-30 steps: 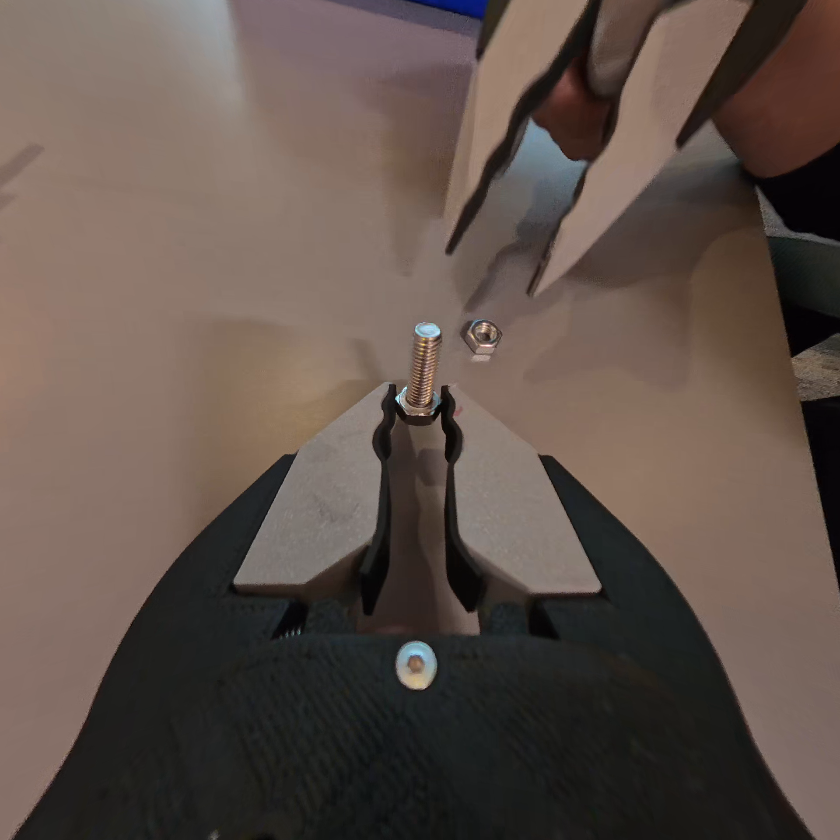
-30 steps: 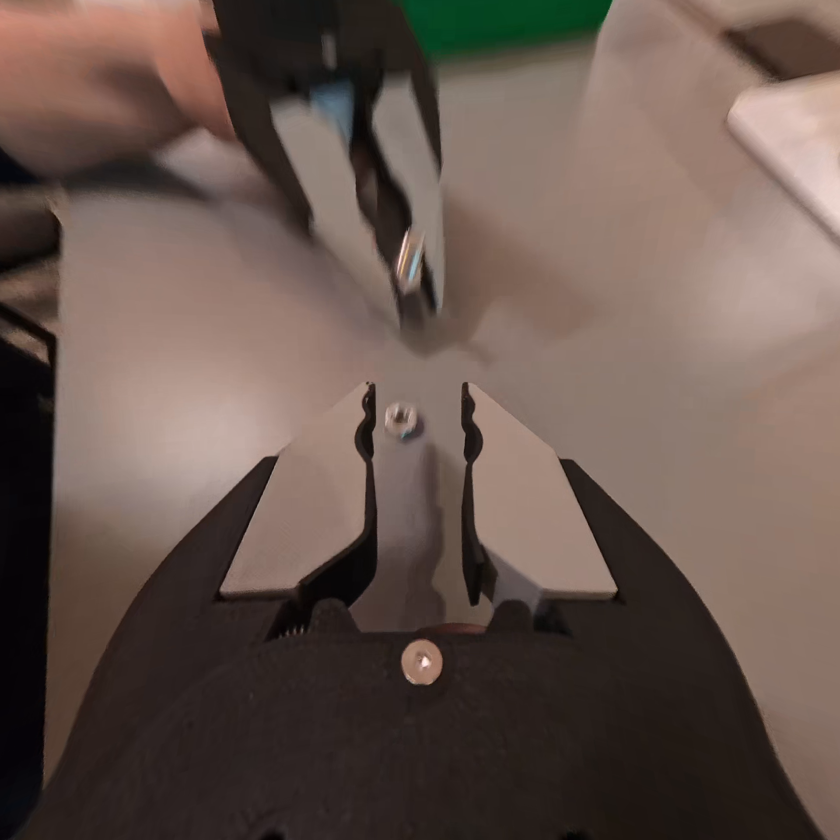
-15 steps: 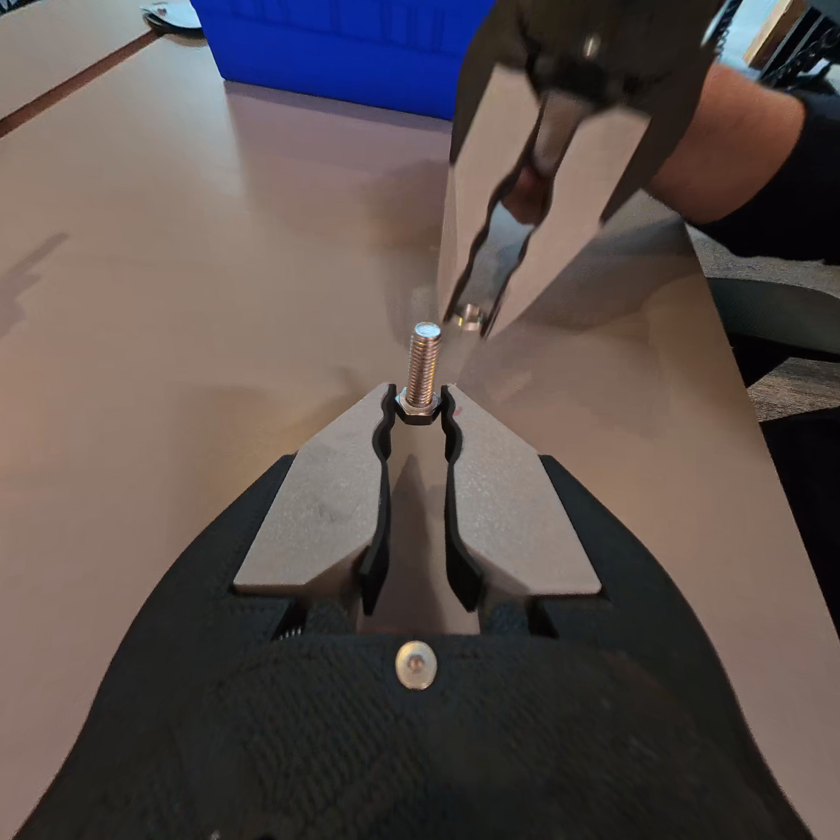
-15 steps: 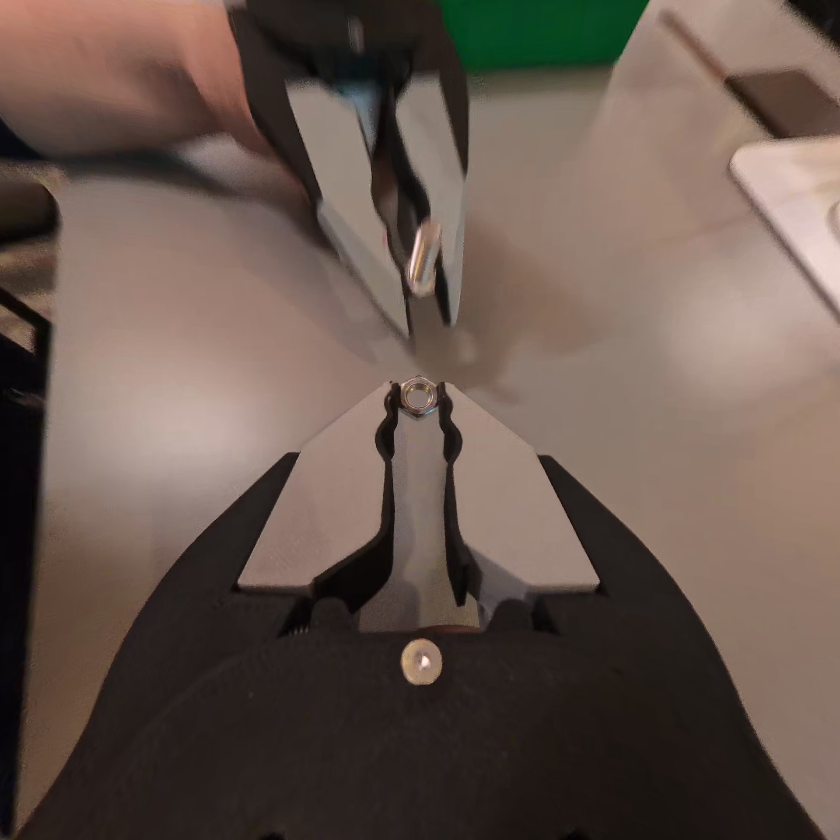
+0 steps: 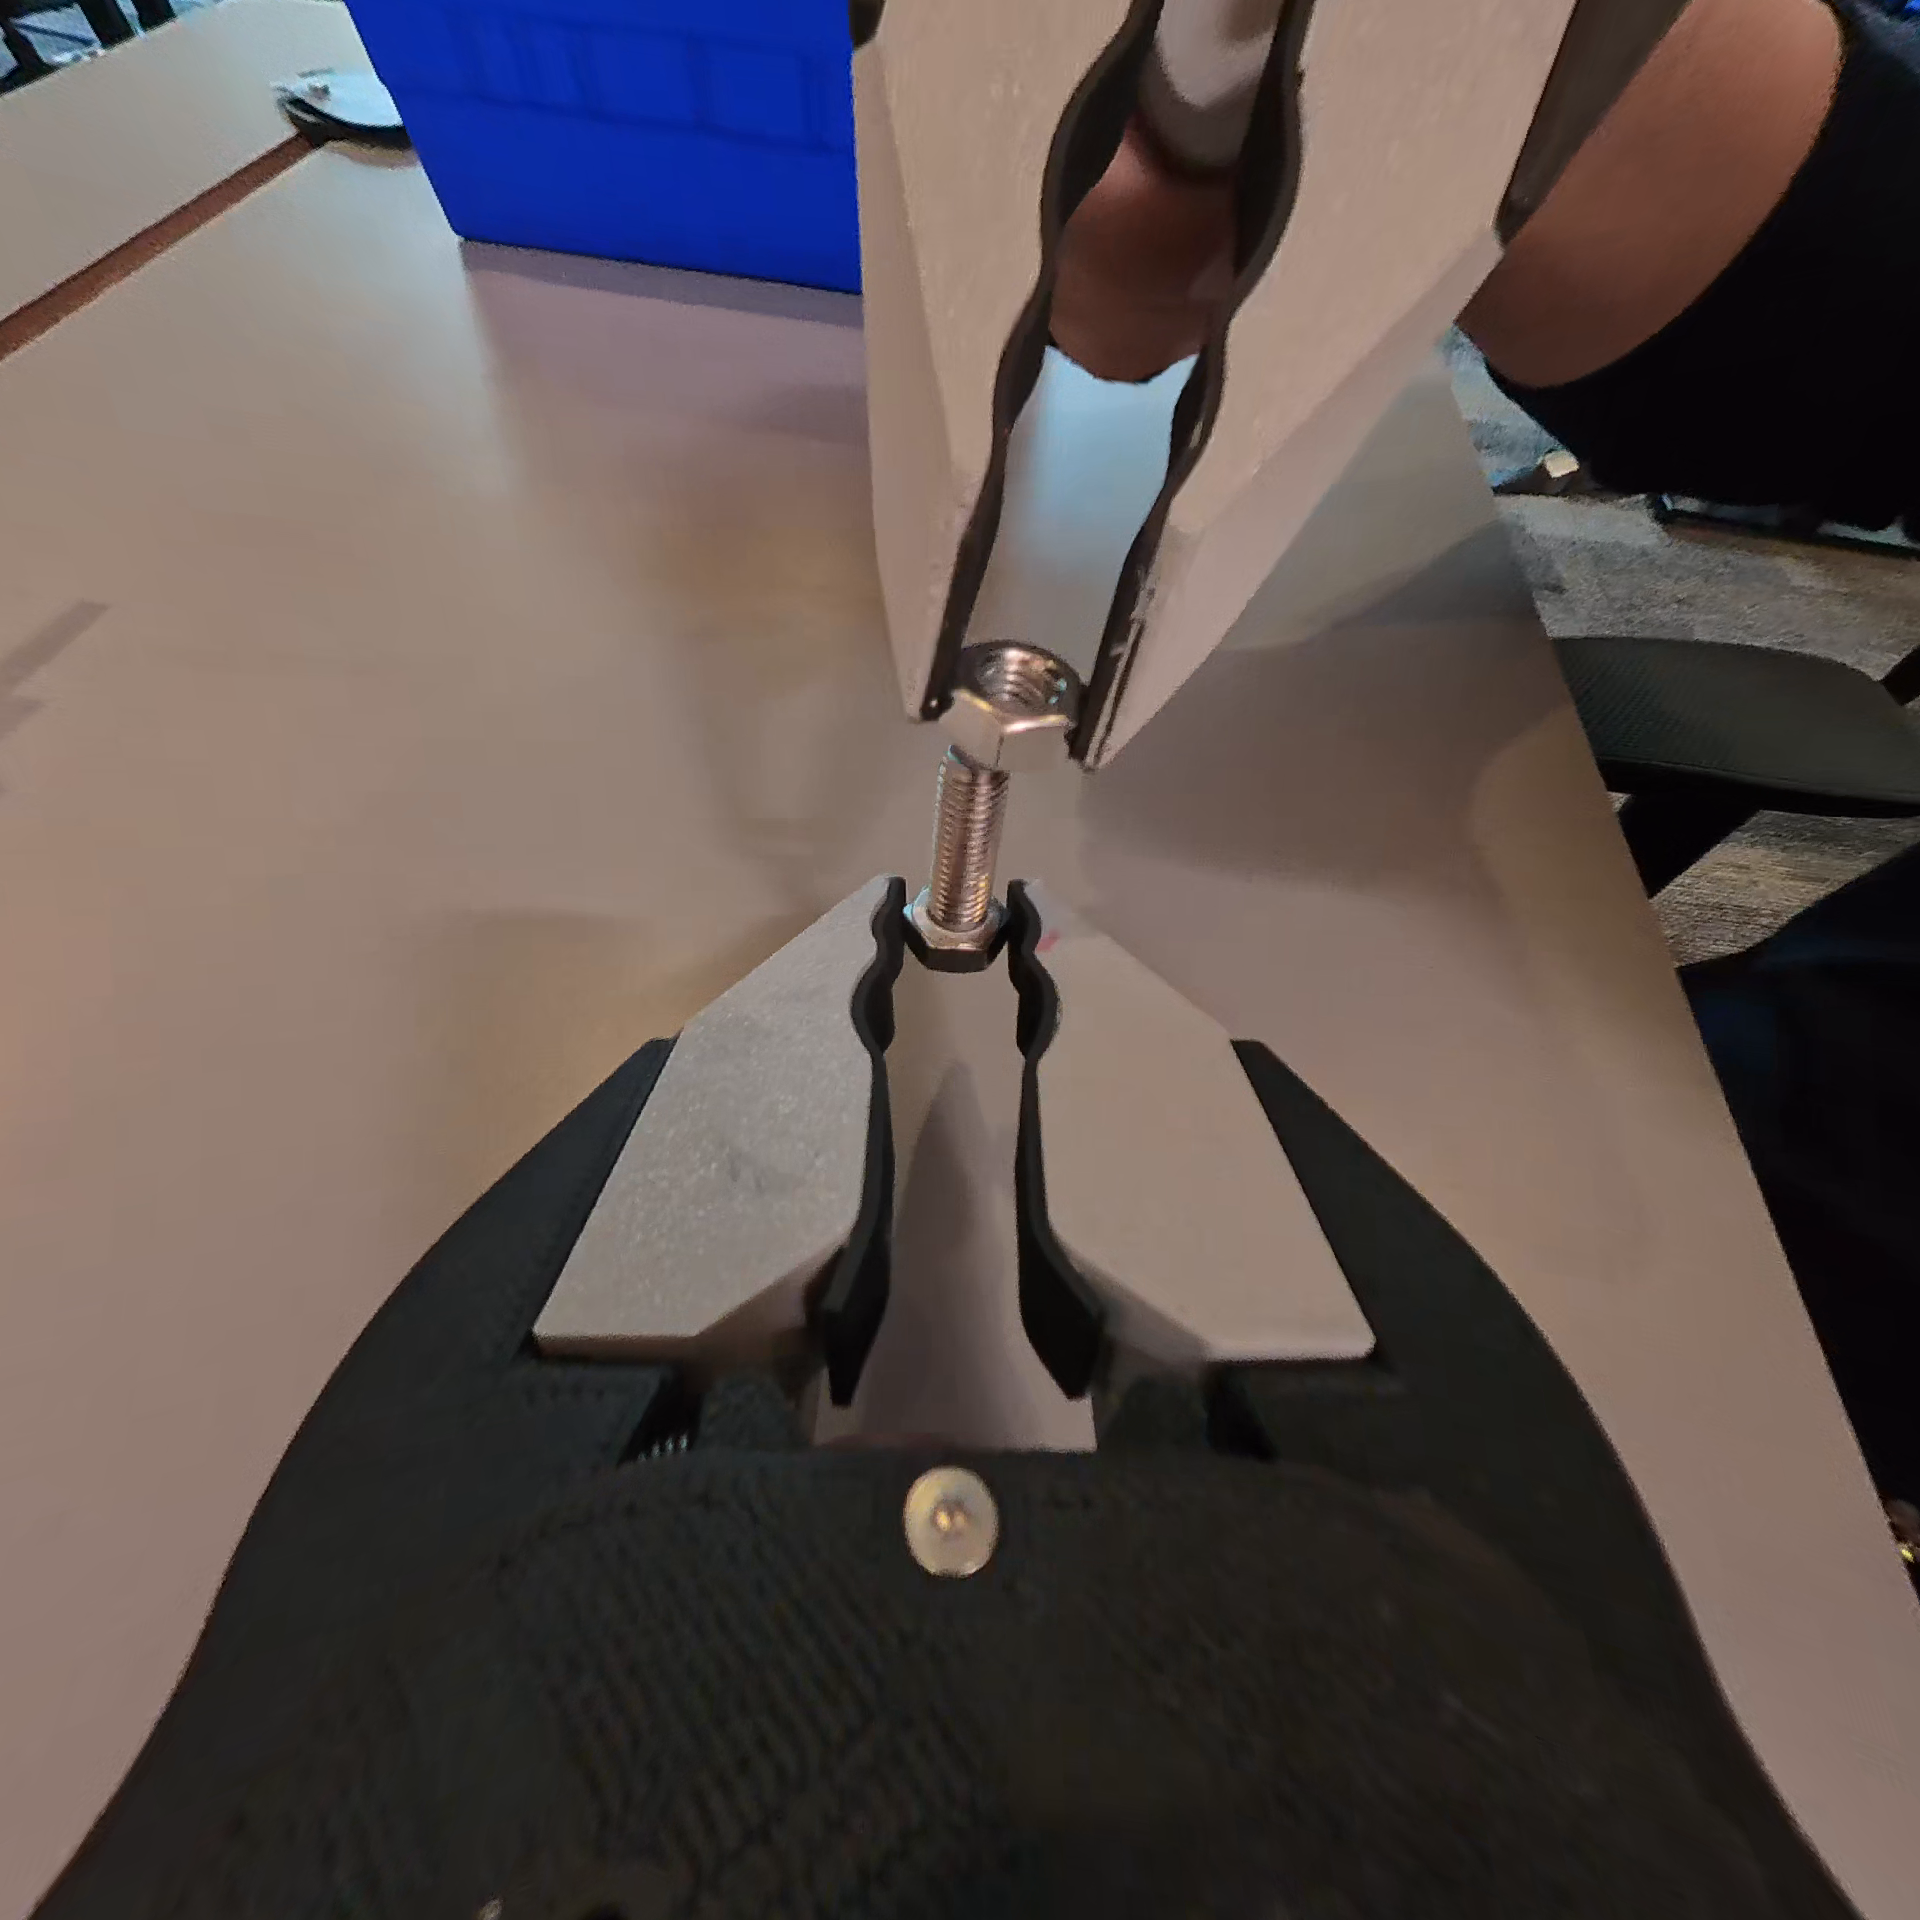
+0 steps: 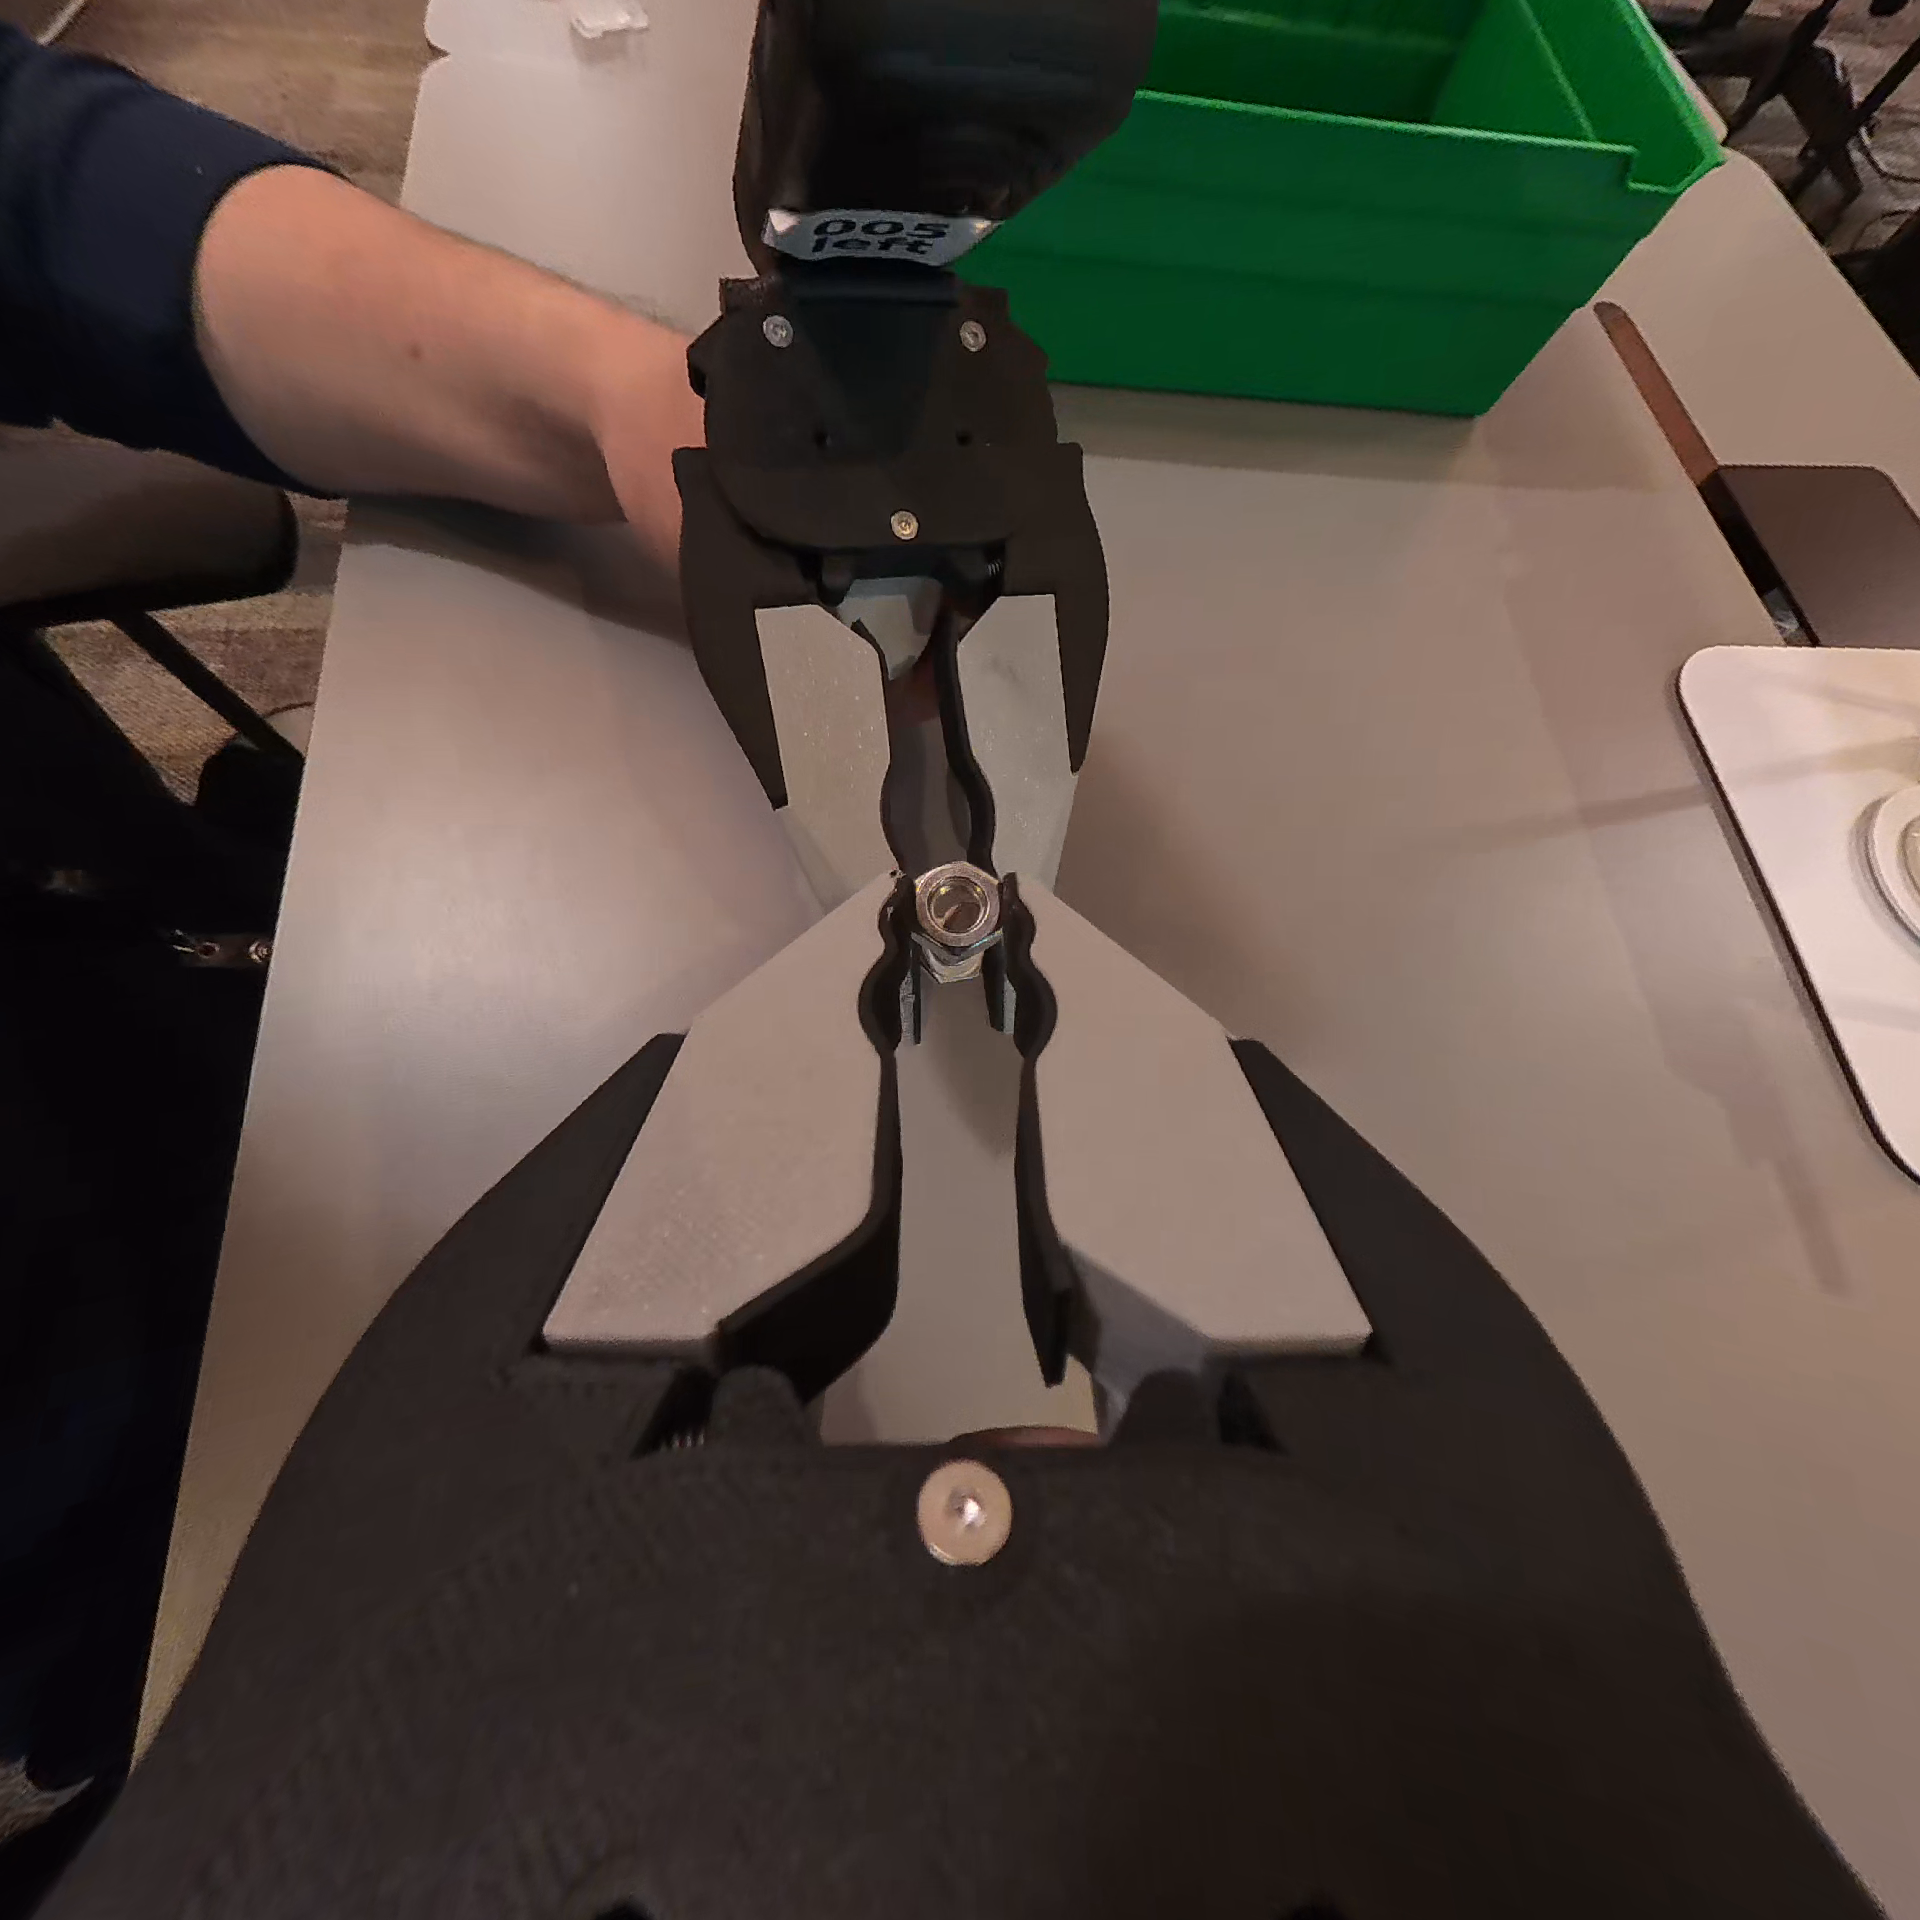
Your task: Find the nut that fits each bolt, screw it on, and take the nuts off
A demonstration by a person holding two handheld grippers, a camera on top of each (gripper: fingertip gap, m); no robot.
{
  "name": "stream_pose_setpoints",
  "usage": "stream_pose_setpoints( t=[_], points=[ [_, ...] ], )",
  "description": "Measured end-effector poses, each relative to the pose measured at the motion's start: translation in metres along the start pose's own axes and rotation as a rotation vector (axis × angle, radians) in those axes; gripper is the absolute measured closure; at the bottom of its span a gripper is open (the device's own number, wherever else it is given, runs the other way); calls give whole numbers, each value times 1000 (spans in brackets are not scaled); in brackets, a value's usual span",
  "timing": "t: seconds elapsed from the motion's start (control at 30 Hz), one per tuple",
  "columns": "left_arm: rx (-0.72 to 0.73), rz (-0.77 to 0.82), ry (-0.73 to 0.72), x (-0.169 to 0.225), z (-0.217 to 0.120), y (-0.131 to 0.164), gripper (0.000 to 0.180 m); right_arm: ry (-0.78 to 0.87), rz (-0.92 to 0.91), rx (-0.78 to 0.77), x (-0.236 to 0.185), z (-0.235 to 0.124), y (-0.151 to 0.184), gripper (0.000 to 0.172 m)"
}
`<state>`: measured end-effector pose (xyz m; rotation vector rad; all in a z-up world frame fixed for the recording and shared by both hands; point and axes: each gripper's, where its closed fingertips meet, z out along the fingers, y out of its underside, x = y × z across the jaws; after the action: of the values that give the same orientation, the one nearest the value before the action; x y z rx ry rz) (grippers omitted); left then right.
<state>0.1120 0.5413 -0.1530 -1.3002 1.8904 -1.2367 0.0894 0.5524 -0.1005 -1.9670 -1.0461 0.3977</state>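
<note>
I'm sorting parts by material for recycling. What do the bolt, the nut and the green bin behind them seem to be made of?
Bolt: bright silvery metal, probably steel, with shiny cut threads catching the light.
Nut: the same polished silvery metal, with crisp hexagonal flats and mirror-like glints.
Green bin: apparently moulded plastic, evenly coloured with a smooth, slightly glossy surface.

Soft, even indoor light falls on the tabletop, leaving faint, diffuse shadows. Pale glare sheens the tabletop in the right wrist view. Wide-angle distortion bends the edges; near foreground is slightly soft, centre sharp.
</note>
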Motion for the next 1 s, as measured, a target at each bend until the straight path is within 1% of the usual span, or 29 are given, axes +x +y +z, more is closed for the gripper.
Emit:
stream_pose_setpoints(
  t=[0.13,0.27,0.7,0.77,0.87,1.0],
  points=[
    [36,-20,38,6,1,-5,163,-14,-6,-30,-1,2,2,158],
    [63,-30,60,10,4,-9,163,-45,11,-25,-4,2,0,158],
    [37,-10,35,10,4,-7,163,-48,14,-23,-5,1,1,158],
    [38,-14,37,10,4,-8,163,-37,26,-15,-3,1,1,148],
    [27,-11,35,9,4,-6,163,-30,37,14,-3,1,0,144],
    [23,-12,35,10,5,-5,163,-26,49,47,-5,0,1,133]
  ],
)
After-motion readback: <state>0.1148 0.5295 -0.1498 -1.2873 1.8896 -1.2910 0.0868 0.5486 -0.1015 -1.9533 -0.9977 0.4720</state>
